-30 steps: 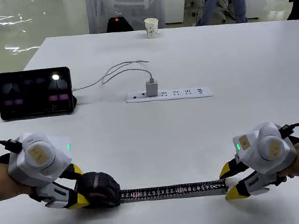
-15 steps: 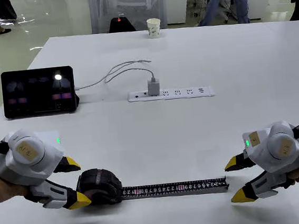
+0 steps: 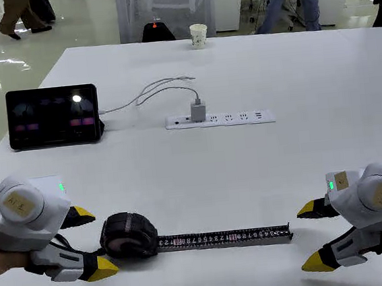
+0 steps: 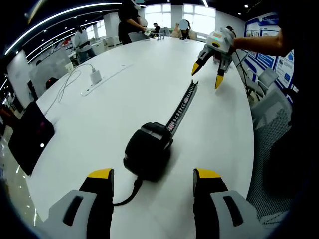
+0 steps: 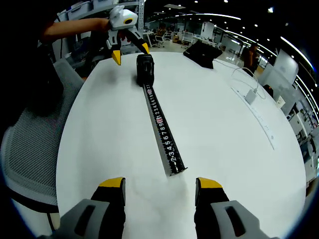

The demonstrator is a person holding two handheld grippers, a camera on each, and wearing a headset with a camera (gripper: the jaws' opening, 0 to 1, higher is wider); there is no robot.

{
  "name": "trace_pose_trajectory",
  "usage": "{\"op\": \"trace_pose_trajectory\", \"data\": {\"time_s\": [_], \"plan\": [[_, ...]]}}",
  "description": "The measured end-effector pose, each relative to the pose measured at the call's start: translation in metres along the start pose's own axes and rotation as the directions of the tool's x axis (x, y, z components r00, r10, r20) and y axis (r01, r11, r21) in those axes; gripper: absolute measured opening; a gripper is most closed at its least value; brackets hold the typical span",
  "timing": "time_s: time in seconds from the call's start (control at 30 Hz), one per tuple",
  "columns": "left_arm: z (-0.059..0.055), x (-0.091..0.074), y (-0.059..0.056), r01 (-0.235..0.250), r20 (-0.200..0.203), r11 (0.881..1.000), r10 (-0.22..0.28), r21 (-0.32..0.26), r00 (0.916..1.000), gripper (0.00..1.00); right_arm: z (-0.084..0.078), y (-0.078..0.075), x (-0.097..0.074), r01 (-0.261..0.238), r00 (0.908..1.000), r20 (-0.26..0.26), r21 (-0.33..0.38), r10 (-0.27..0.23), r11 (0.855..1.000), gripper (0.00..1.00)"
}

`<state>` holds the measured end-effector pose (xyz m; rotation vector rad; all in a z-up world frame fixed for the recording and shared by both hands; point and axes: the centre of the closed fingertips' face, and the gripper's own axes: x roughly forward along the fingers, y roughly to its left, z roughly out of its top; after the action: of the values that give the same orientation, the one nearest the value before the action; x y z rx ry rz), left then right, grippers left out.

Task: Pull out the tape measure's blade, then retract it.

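Left tool (image 3: 95, 239): wide, tape measure (image 3: 127, 235) just ahead, ungripped.
Right tool (image 3: 309, 235): wide, just off extended blade (image 3: 224, 238) tip.
Counter (image 3: 261, 163): open white surface beyond; front edge near.

White table (image 3: 319, 63) spreading wide. Glossy floor (image 3: 8, 72) reflecting light at 10 o'clock. Windows (image 4: 199, 12) glowing at 12 o'clock, left gripper view. Mesh chair (image 5: 30, 159) standing at 8 o'clock, right gripper view.

Bright, even overhead light; the tape measure (image 3: 127, 235) casts a faint shadow on the white table (image 3: 260, 156). Glare streaks the floor (image 3: 7, 62). Gripper views bend at the edges, ceiling lights (image 5: 294, 46) stretched into arcs
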<state>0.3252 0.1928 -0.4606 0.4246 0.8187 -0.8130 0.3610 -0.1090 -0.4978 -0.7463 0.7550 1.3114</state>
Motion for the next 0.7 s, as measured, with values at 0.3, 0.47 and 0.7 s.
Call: {"op": "trace_pose_trajectory", "data": {"time_s": [0.3, 0.47, 0.7], "plan": [[-0.002, -0.004, -0.007, -0.028, 0.043, 0.997, 0.031, -0.069, 0.9986, 0.68, 0.0, 0.006, -0.005, 0.044, 0.9984, 0.034, 0.076, -0.046, 0.996, 0.61], [0.0, -0.006, -0.013, -0.047, 0.077, 0.993, 0.055, -0.111, 0.9955, 0.7, 0.003, 0.012, -0.008, 0.065, 0.996, 0.054, 0.125, -0.072, 0.99, 0.66], [-0.001, -0.005, -0.022, -0.053, 0.113, 0.983, 0.074, -0.178, 0.9908, 0.79, 0.006, 0.02, -0.01, 0.088, 0.9913, 0.082, 0.174, -0.103, 0.981, 0.72]]}}
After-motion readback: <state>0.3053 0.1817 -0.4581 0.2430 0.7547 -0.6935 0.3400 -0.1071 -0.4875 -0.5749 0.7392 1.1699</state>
